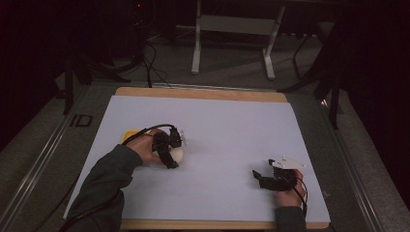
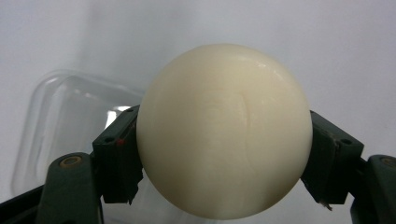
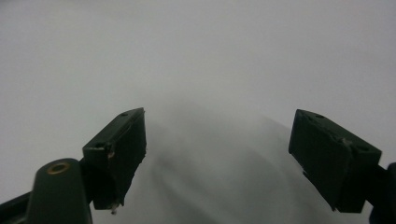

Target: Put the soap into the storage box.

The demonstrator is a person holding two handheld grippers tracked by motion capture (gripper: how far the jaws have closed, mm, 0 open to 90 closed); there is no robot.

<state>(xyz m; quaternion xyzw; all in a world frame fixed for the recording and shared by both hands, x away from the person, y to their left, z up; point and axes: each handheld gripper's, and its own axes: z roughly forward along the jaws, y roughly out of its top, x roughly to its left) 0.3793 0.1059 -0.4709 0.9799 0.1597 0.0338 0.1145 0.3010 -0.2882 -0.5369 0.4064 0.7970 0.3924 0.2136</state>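
Note:
A smooth cream-white ball (image 2: 224,130) sits between both jaws of my left gripper (image 2: 224,158), which is shut on it. From above, the ball (image 1: 177,154) peeks out under that gripper (image 1: 170,157) at the left middle of the white sheet. A clear plastic lid or tray (image 2: 70,116) lies flat on the sheet just behind the ball. My right gripper (image 1: 258,178) rests low near the front right of the sheet. Its jaws (image 3: 217,154) stand wide apart over bare white surface, open with nothing between them.
A yellow object (image 1: 129,135) lies partly hidden behind the left hand. The white sheet (image 1: 232,125) covers a wooden board (image 1: 203,93). Table legs and cables stand on the dark floor beyond the far edge.

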